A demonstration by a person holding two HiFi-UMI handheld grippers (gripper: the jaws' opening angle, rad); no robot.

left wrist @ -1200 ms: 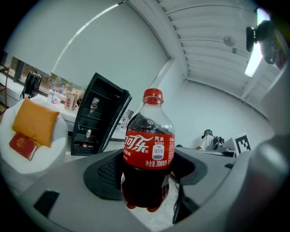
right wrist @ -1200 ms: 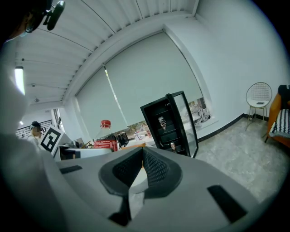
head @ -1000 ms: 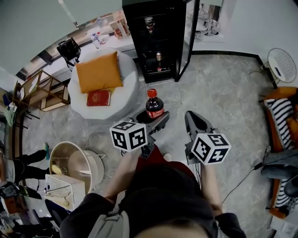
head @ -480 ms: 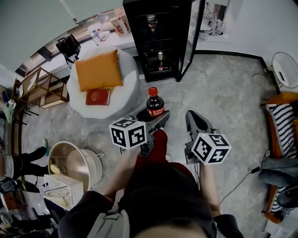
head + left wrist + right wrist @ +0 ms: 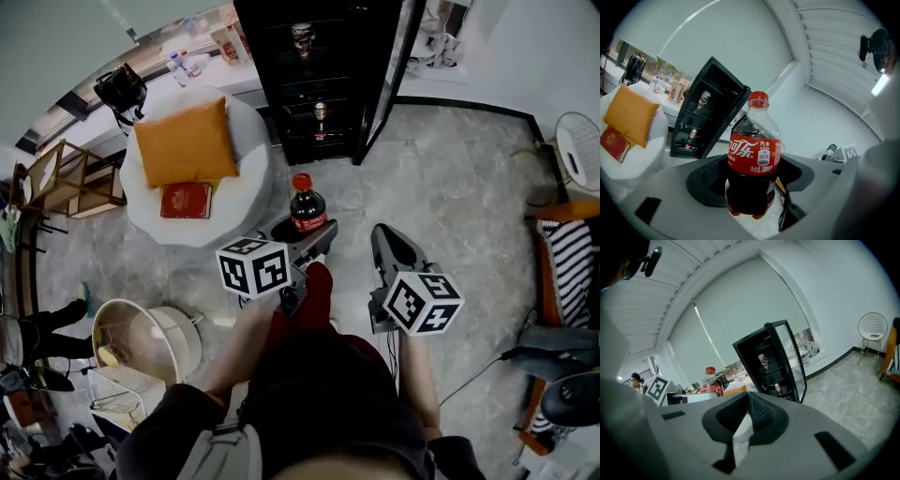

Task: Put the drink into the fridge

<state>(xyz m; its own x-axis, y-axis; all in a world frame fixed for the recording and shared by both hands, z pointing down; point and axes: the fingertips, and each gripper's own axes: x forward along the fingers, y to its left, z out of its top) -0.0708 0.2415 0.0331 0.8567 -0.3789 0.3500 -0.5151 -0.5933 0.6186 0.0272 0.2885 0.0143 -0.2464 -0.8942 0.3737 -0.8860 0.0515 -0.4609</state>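
Observation:
A cola bottle (image 5: 307, 208) with a red cap and red label stands upright between the jaws of my left gripper (image 5: 306, 232), which is shut on its lower body. In the left gripper view the bottle (image 5: 753, 159) fills the middle, dark pads pressed to both its sides. My right gripper (image 5: 383, 236) hangs beside it to the right, jaws shut with nothing between them (image 5: 747, 400). The black fridge (image 5: 314, 80) stands ahead on the floor with its glass door (image 5: 386, 75) swung open to the right. Cans sit on its shelves.
Left of the fridge is a round white pouf (image 5: 246, 178) carrying an orange cushion (image 5: 183, 142) and a red book (image 5: 186, 200). A white tub (image 5: 141, 337) is at lower left and a wooden rack (image 5: 56, 183) at far left. A wire chair (image 5: 577, 136) and a striped seat (image 5: 567, 246) stand at the right.
The whole view has shifted a little toward the fridge, which now sits higher and closer in frame. Both grippers keep their pose, the left still gripping the bottle.

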